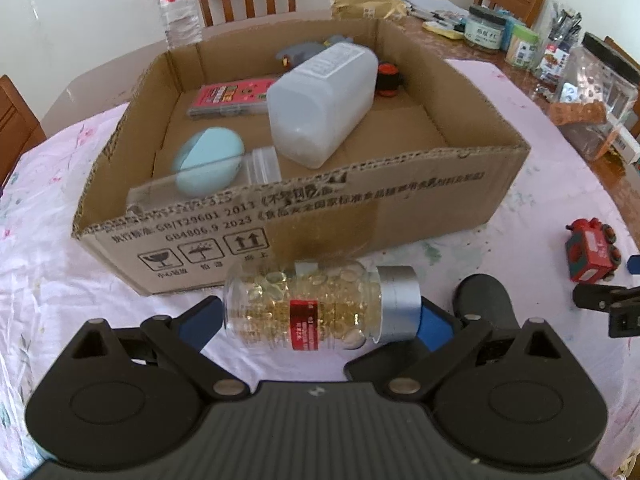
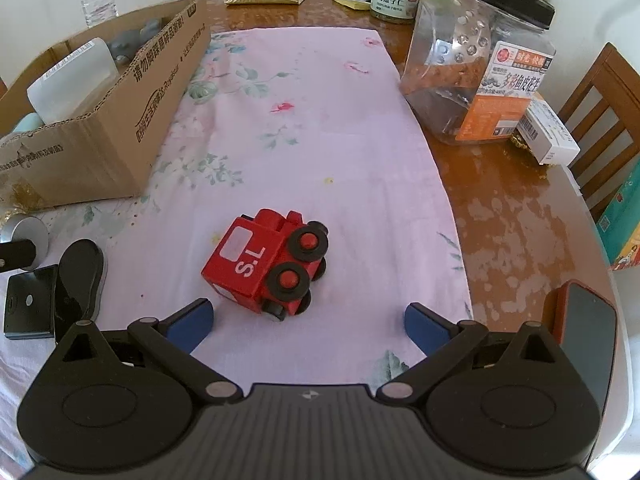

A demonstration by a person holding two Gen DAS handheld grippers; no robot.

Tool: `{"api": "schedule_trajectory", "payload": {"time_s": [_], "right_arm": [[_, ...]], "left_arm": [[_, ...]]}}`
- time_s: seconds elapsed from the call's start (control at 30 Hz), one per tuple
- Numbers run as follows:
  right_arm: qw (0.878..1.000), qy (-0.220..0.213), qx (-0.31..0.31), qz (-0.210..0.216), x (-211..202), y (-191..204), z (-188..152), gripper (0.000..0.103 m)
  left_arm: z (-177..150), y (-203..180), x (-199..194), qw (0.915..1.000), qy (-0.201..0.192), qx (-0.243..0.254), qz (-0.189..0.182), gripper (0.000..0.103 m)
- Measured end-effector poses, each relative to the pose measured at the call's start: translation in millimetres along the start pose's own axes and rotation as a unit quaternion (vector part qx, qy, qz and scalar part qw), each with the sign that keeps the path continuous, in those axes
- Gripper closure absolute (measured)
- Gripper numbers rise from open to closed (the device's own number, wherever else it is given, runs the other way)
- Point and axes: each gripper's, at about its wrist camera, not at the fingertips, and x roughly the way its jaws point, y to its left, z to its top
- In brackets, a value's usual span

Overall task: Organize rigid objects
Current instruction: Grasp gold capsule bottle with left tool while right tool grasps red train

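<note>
My left gripper is shut on a clear bottle of golden capsules, which has a silver cap and a red label. The bottle lies crosswise, base on one blue pad and cap on the other, just in front of the near wall of the cardboard box. A white plastic bottle, a teal oval case, a pink box and small toys lie in the box. A red toy train lies on its side on the pink cloth. My right gripper is open just behind it, with the train nearer the left finger.
A black oval object and a flat black block lie left of the right gripper. A large clear jar, a white carton and a phone sit on the bare wooden table to the right. Chairs surround the table.
</note>
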Motion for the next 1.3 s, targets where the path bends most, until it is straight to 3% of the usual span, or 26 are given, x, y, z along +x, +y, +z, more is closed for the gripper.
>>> {"api": "schedule_trajectory", "payload": {"time_s": [0.23,0.43,0.63,0.8,0.93,1.3], "right_arm": [[1.000,-0.002,0.000,0.000,0.5,1.7,0.1,0.000],[1.000,-0.001,-0.008,0.002,-0.1,1.5,1.3,0.000],[0.999,-0.014,-0.020,0.029,-1.9,11.9,5.5,0.000],[0.997,-0.035,-0.044,0.057,0.6,29.9,12.5,0.006],[0.995,-0.045,-0.061,0.073,3.7,39.1,20.7,0.017],[0.995,-0.046,-0.075,0.048,2.3,35.5,20.1,0.026]], "left_arm": [[-1.4,-0.8,4.9,0.9995,-0.010,-0.011,0.026,0.004],[-13.2,25.8,6.1,0.9981,0.004,-0.028,0.055,0.003],[-19.4,40.8,8.4,0.9974,0.005,-0.060,0.040,0.001],[-17.5,38.2,10.3,0.9978,0.004,-0.052,0.040,0.001],[-18.4,40.6,9.7,0.9981,0.006,-0.052,0.034,0.001],[-16.4,30.4,0.6,0.9985,-0.009,-0.016,0.051,0.002]]}}
